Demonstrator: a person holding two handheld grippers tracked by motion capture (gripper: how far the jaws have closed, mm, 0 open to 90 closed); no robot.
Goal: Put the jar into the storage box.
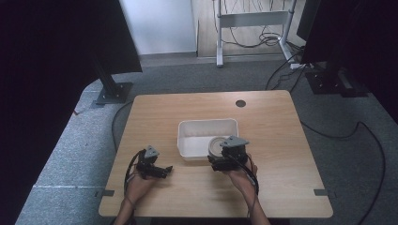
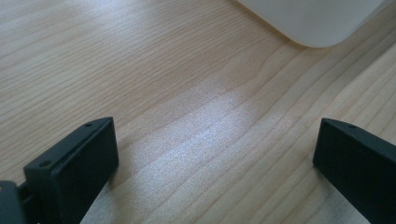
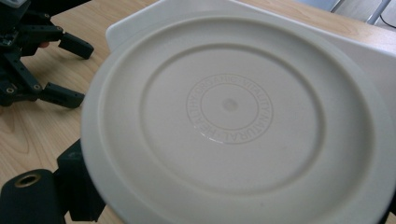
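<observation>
Round ridged plate (image 3: 231, 112), seemingly plastic.

Black left gripper (image 1: 165, 169) and right gripper (image 1: 217, 164), apparently grey-plated, trailing black cables.

Left black two-jaw gripper (image 1: 165, 169), jaws wide apart, low over table; right black two-jaw gripper (image 1: 217, 161) clamped, forearm extended.

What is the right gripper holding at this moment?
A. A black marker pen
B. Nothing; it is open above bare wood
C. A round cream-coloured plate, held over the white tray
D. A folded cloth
C: in the right gripper view the round plate sits between the right gripper's jaws with the white tray behind it, while the left gripper is open over bare table.
</observation>
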